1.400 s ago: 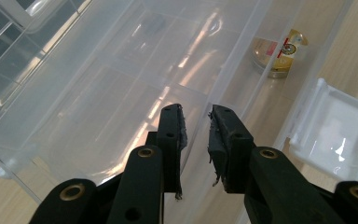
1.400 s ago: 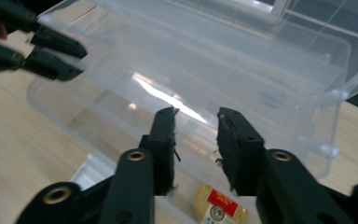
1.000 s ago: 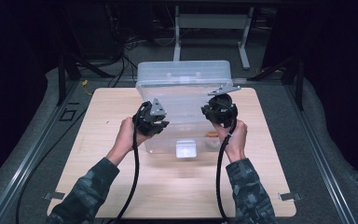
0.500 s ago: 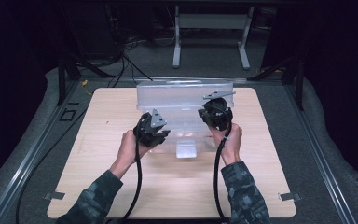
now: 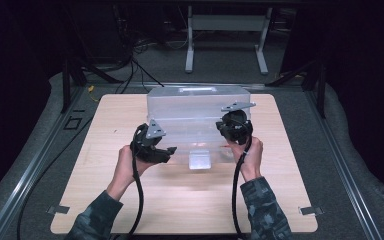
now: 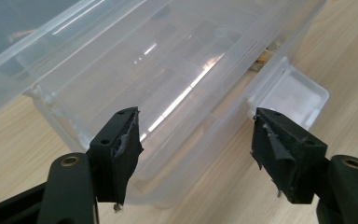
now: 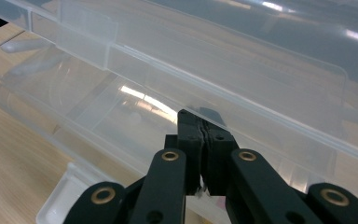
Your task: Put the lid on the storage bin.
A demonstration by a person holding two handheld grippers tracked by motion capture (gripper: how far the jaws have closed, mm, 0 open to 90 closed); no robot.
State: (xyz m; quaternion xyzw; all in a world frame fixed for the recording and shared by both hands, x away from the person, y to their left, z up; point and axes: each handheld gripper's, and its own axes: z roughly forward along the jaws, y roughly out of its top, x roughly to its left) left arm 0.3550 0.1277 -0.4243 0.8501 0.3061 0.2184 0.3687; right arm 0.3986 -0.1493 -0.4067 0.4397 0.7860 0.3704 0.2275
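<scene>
Clear plastic box (image 5: 197,117) mid-table on wooden board (image 5: 105,200), lid now tipped up toward far side, earlier lying flat. Left gripper (image 6: 196,149) just opened, jaws released, nothing between, backed off front-left corner. Right gripper (image 7: 204,140) clenched against lid rim, looks pinched. Front latch tab (image 5: 200,160) free. Plenty bare board near side.

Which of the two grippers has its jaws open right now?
The left gripper: its jaws have just been opening and stand apart, nothing between them. The right gripper is shut against the clear box.
</scene>
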